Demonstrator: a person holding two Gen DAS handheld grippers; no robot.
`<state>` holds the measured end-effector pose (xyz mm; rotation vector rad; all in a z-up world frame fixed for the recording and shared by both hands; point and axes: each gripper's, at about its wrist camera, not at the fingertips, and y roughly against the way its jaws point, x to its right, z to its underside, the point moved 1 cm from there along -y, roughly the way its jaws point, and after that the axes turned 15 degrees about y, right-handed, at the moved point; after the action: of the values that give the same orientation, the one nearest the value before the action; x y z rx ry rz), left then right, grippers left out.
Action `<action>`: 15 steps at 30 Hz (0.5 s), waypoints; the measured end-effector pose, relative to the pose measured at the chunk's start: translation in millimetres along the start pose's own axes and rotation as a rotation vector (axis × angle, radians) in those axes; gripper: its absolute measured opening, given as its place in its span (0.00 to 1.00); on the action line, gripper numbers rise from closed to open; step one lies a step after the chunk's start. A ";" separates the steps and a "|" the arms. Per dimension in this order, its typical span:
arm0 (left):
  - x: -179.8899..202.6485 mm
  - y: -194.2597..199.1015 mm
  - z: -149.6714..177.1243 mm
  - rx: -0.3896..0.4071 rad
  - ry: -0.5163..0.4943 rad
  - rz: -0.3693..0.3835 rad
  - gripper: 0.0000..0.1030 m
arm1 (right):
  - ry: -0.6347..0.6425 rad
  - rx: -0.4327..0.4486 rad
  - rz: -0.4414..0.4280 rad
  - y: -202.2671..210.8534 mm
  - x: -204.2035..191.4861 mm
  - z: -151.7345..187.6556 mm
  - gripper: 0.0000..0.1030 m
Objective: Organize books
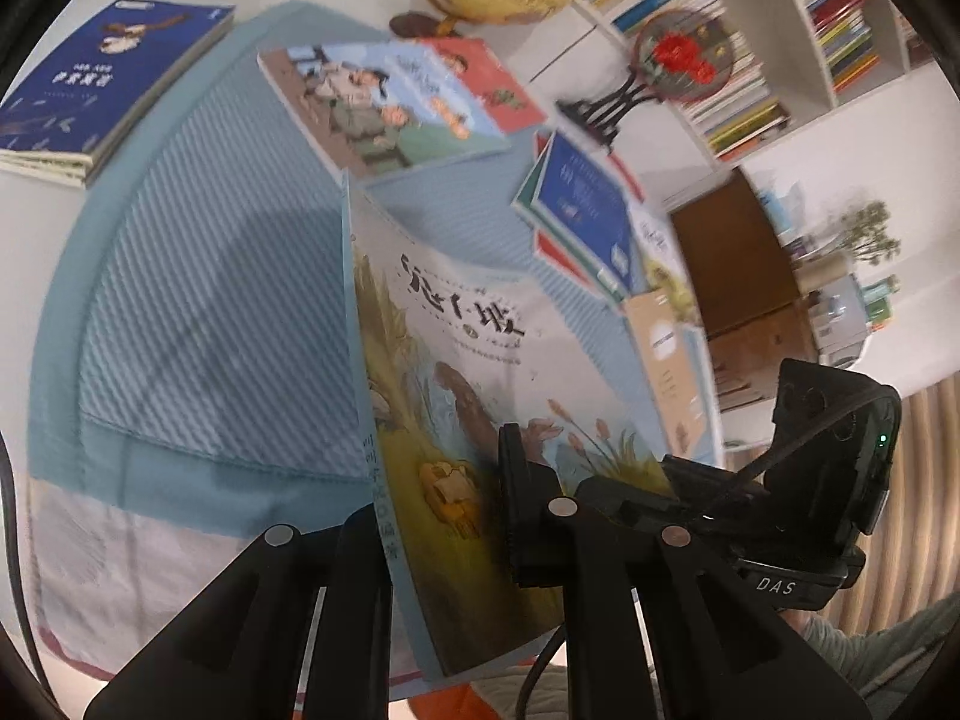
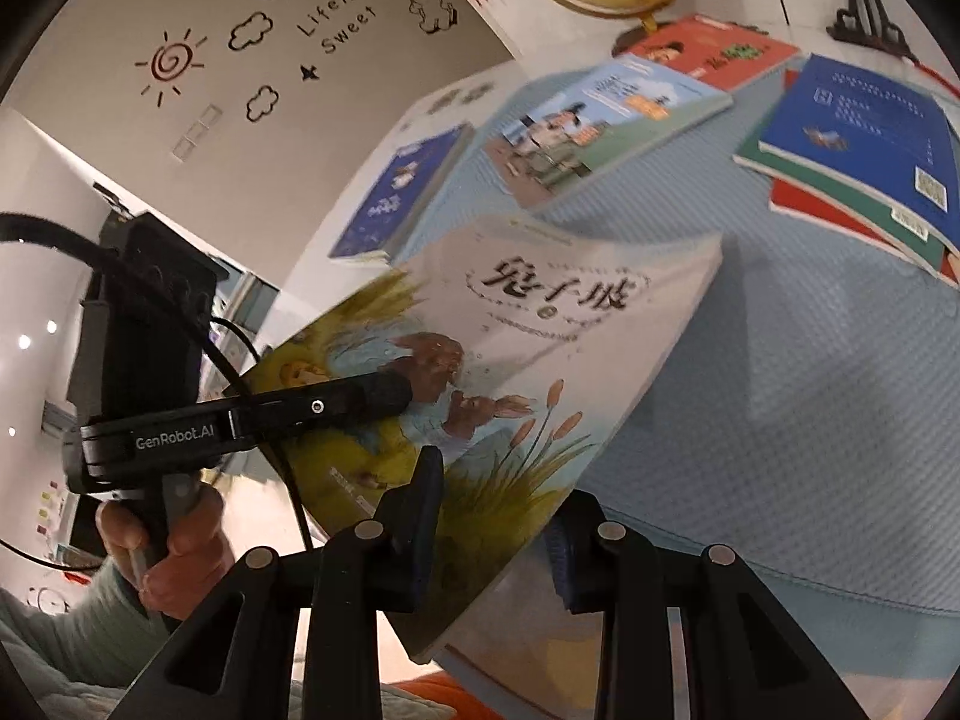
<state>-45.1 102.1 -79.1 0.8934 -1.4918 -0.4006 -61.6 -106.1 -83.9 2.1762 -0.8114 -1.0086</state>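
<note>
Tongs (image 2: 492, 534) tilted downward, both clamping rabbit book (image 2: 540, 324).

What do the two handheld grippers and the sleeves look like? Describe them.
Both are matte black with round silver rivets. The left gripper reads "GenRobot.AI", with a black cable and grey handle; its hand wears a pale grey-green sleeve. The right gripper reads "DAS", with a green light.

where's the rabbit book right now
In both wrist views the rabbit book is held tilted above the blue mat, gripped by the left gripper and right gripper.
</note>
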 end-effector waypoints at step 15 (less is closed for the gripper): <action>-32.1 107.7 -89.1 0.254 -0.045 0.000 0.09 | 0.256 0.104 0.049 -60.3 -91.9 -121.4 0.30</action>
<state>5.8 217.2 -10.3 1.0901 -1.6072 -0.2348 4.5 30.6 -22.7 2.3012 -0.8065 -0.6592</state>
